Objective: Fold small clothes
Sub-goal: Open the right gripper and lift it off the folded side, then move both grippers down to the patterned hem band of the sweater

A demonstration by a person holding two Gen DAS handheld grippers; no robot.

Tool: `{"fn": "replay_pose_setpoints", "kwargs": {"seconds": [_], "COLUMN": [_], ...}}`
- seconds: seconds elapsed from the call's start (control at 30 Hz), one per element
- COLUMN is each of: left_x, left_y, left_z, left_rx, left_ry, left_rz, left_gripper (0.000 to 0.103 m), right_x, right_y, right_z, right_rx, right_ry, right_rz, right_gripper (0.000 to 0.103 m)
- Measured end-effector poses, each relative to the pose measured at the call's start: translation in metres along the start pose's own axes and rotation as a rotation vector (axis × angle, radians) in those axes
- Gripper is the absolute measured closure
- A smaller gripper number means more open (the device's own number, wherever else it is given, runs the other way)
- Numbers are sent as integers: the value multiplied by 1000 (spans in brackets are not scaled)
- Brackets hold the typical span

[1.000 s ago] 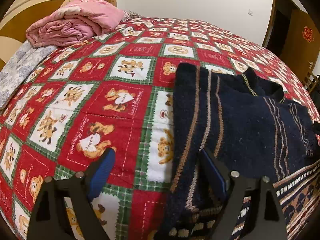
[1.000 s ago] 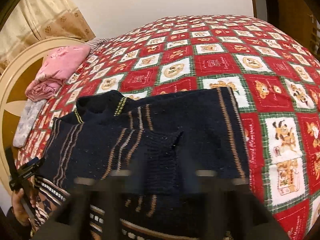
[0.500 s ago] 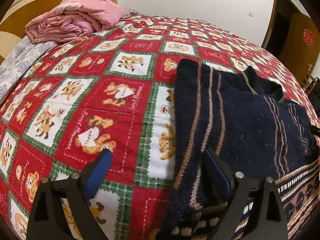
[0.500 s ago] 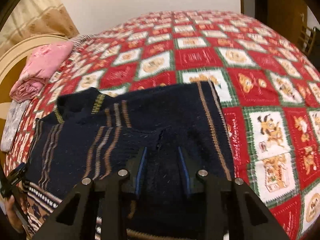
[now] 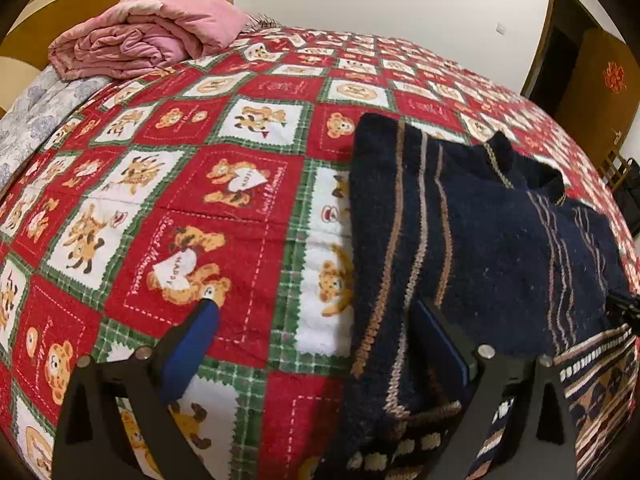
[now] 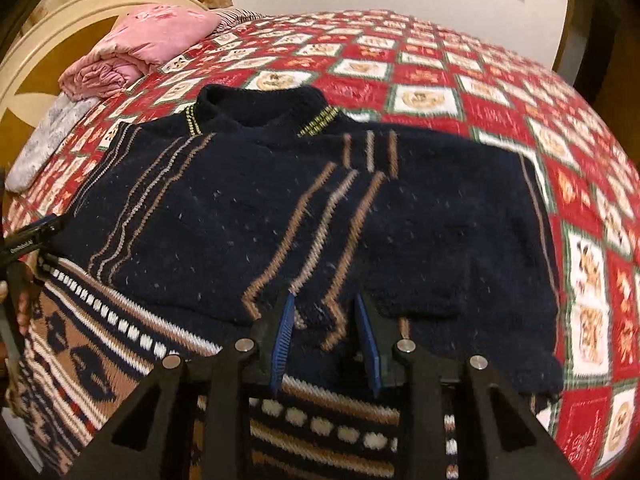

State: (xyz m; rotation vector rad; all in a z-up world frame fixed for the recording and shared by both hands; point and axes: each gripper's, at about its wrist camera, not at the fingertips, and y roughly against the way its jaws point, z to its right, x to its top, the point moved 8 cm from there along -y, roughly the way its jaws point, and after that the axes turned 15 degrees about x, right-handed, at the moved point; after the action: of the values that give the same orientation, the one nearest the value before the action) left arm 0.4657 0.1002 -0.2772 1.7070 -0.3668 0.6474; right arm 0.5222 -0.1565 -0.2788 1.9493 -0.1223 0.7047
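both sleeves lie folded across the navy sweater (image 6: pixel 280 200); left gripper (image 5: pixel 316 320) gapes wide, right gripper (image 6: pixel 325 312) narrowly parted, empty; body fold remains.

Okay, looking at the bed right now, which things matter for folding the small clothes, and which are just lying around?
Part of the job:
- navy knitted sweater, both sleeves folded across its front
- left gripper, open, one finger on the sweater's edge
- right gripper, open over a folded sleeve

Just lying about:
- folded pink blanket
- grey patterned pillow
- bear-print bedspread, only the work surface
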Motion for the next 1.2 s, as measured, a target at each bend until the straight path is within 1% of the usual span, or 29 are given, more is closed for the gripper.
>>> {"fn": "replay_pose_setpoints", "kwargs": {"seconds": [0.07,0.1,0.13,0.23,0.27,0.33,0.4,0.43,0.53,0.57,0.63,0.7,0.77,0.87,0.9,0.97,1.0,1.07,1.1,1.13,1.17,1.2], "left_x": [-2,-4,-4,-1,0,6,19,26,55,63,76,85,93,91,89,84,81,77,78,80,84,90], "left_y": [3,3,3,8,9,12,15,16,17,15,6,-6,-23,-45,-47,-52,-53,-53,-50,-46,-39,-33], "left_z": [-2,-4,-7,-16,-18,-15,-10,-8,5,12,25,35,42,47,48,52,52,57,57,58,55,49], "left_rx": [12,18,18,-3,5,-8,0,-6,-10,-24,-23,-25,-18,0,-8,-71,-66,-82,-82,-104,-126,-141], "left_ry": [-6,-4,4,40,40,28,3,7,10,-3,-24,-39,-34,-52,-47,-33,-41,-66,-66,-56,-28,8], "left_rz": [8,7,4,17,22,46,69,78,101,103,84,47,-3,-77,-89,-117,-120,-122,-107,-102,-84,-60], "left_gripper": [1,0,0,0,0,0,0,1,1,7,14,14,16,18,19,21,24,50,58,87,91,92], "right_x": [-2,-1,-1,-9,-13,-20,-27,-30,-38,-40,-45,-50,-54,-59,-61,-63,-64,-65,-65,-65,-65,-65], "right_y": [8,12,17,34,41,51,59,64,80,85,93,98,103,108,108,109,110,110,110,110,111,111], "right_z": [2,3,4,-3,-7,-14,-18,-19,-23,-24,-24,-26,-27,-30,-30,-30,-30,-32,-32,-34,-35,-37], "right_rx": [3,-13,-17,49,63,71,67,64,90,101,110,124,131,143,149,155,155,159,159,155,152,152], "right_ry": [-6,-7,-11,-47,-42,-16,7,13,9,6,3,7,17,25,25,26,27,32,36,41,45,50], "right_rz": [31,52,79,141,162,180,190,200,240,250,268,281,292,304,305,309,313,320,321,324,328,331], "right_gripper": [69,66,60,59,59,59,59,59,59,59,59,58,58,58,58,58,58,58,58,58,58,58]}}
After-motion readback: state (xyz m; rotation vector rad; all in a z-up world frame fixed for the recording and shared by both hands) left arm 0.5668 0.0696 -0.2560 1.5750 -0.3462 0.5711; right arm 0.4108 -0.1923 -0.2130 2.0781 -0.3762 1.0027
